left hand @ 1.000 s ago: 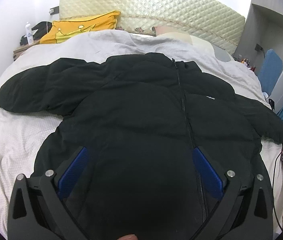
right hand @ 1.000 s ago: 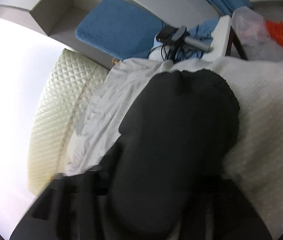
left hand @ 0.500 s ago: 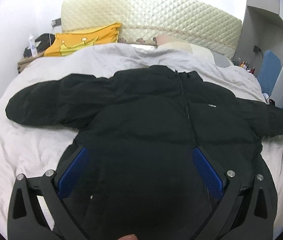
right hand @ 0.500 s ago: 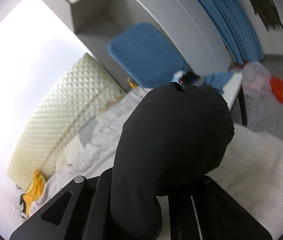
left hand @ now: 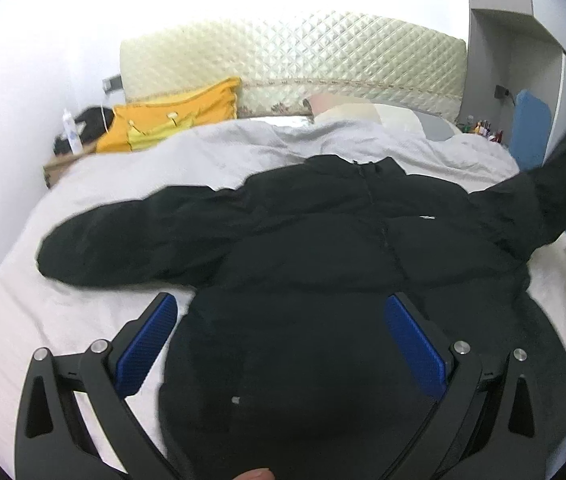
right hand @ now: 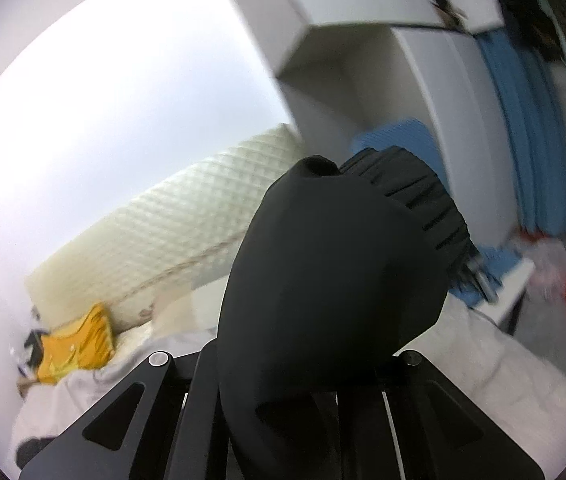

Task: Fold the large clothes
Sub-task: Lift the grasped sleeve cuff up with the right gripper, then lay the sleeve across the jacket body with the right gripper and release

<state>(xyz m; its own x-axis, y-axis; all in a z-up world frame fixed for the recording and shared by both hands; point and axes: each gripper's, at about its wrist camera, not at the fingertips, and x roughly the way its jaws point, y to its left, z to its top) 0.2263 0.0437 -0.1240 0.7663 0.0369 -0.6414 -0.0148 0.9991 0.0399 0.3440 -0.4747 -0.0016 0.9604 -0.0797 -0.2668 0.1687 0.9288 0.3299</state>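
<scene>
A black padded jacket (left hand: 323, 248) lies front-up on the bed (left hand: 35, 320), its zip (left hand: 379, 224) running from the collar at 12 o'clock toward the hem at 6 o'clock in the left wrist view. One sleeve (left hand: 131, 240) stretches flat across the cover toward 9 o'clock. The other sleeve (left hand: 563, 176) is raised off the bed and slants up toward 2 o'clock.

In the right wrist view, that raised sleeve's end, the sleeve cuff (right hand: 415, 200), fills the centre, its gathered elastic edge at 1 o'clock. The right gripper (right hand: 323, 384) is clenched on the cuff: the fabric emerges from between its black fingers, which stand close together and are largely covered by it.

The left gripper (left hand: 279, 344) hangs above the jacket's lower body with its jaws spread wide and released; the blue pads (left hand: 145, 352) stand well apart, and whether they touch the fabric below cannot be told.

Beyond the jacket, at 12 o'clock, stands a quilted cream headboard (left hand: 291, 56). A yellow pillow (left hand: 171, 120) lies at 10 o'clock against it, with a white bottle (left hand: 70, 132) on a bedside table further left. A blue padded panel (left hand: 529, 128) and white wardrobe (right hand: 363, 12) stand at 2 o'clock. The right wrist view is motion-blurred at its edges.
</scene>
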